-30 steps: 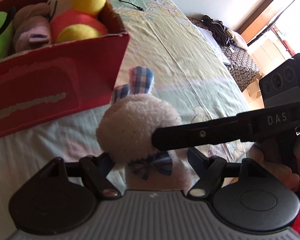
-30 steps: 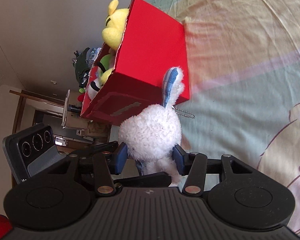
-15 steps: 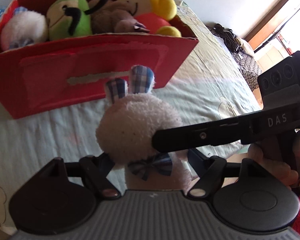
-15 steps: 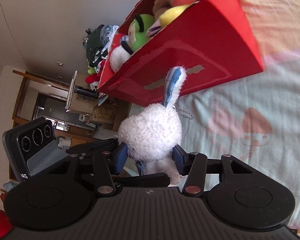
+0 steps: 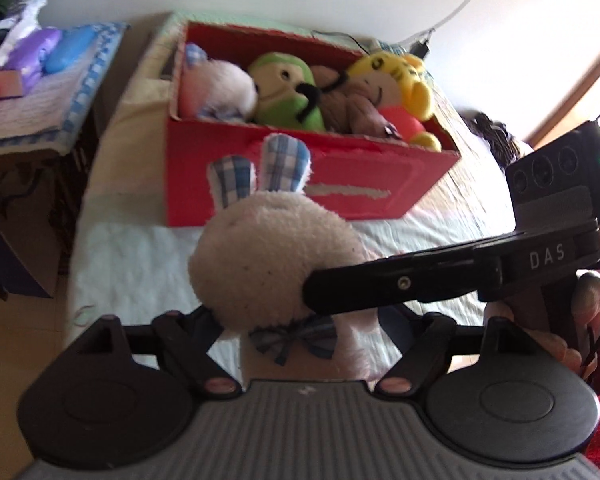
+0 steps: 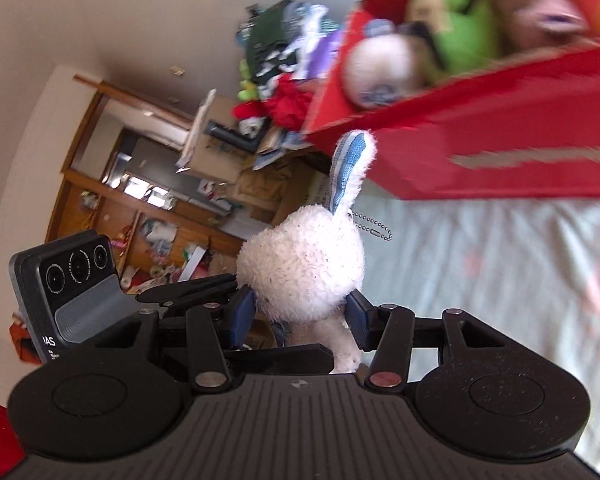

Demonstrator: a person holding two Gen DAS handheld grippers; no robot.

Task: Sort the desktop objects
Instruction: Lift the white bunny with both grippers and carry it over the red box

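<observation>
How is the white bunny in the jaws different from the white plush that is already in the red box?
The white bunny is held up in the air, outside the red box; the boxed white plush lies inside, at the box's left end beside the green toy. The bunny's checked ears stand up; the boxed plush lies slumped. Both are pale, fluffy and have blue checked fabric.

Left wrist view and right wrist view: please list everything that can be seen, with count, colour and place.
Bunny plush: one, white with blue plaid ears, held between both grippers above the bed.
Red box: one, on the bed beyond the bunny.
Plush toys in box: white, green, brown, yellow.
Bed sheet: pale, under the box.
Side table: left, holding clutter.
Left gripper: black, shut on the bunny.
Right gripper: black, blue pads, shut on the bunny.
</observation>
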